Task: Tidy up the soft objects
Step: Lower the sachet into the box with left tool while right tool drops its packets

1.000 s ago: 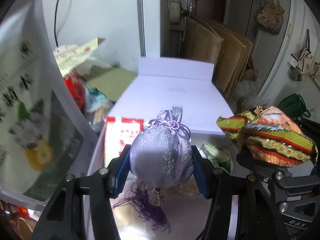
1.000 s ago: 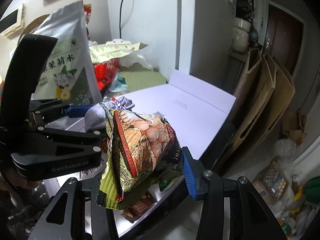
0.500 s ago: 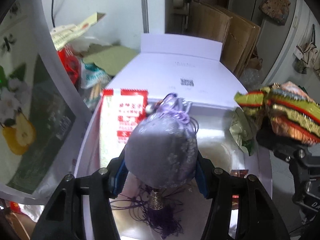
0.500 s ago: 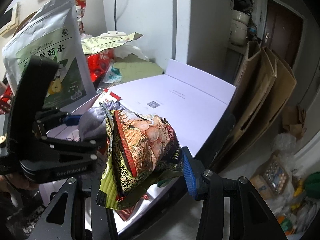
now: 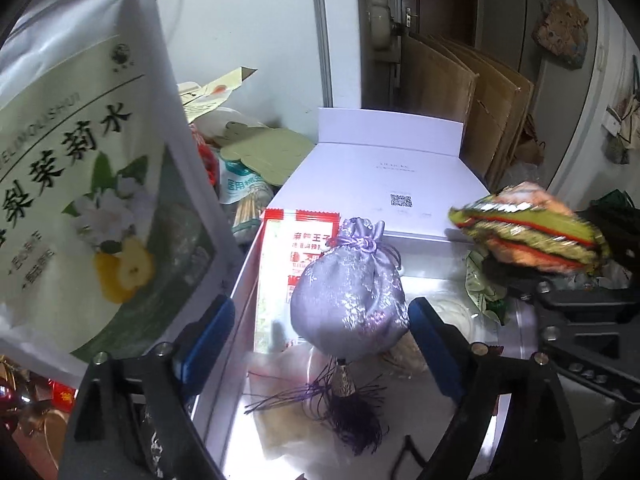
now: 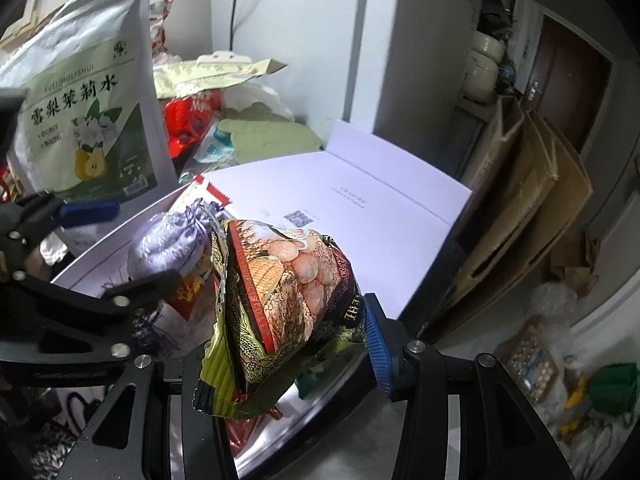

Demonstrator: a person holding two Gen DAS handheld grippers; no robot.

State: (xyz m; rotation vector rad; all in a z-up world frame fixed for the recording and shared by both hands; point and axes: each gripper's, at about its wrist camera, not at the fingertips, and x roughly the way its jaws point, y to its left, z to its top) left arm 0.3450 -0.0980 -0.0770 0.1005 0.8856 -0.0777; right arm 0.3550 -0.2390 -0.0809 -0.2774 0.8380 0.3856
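Left wrist view: the left gripper [image 5: 320, 322] has just been opening its jaws, and they now stand wide, the left blue pad well clear of the lilac drawstring pouch [image 5: 348, 292] that sits between them, the right pad just beside its side; whether that pad touches it is hard to tell. The pouch is inside the open white box [image 5: 240, 280], partly over a red-and-white packet [image 5: 296, 240], its purple tassel [image 5: 352, 412] trailing toward the camera. The box's lid [image 5: 384, 184] lies folded back behind it. A large pear-and-jasmine tea bag [image 5: 84, 184] stands at the left of the box.

Right wrist view: the right gripper [image 6: 288, 336] is closed on a crumpled green-and-red snack bag [image 6: 280, 296], its right blue pad pressed to the bag's side; the other pad is hidden behind the bag. The bag hangs above the box's near right edge, beside the pouch. Flattened cardboard [image 6: 520, 208] leans against the wall at the right.
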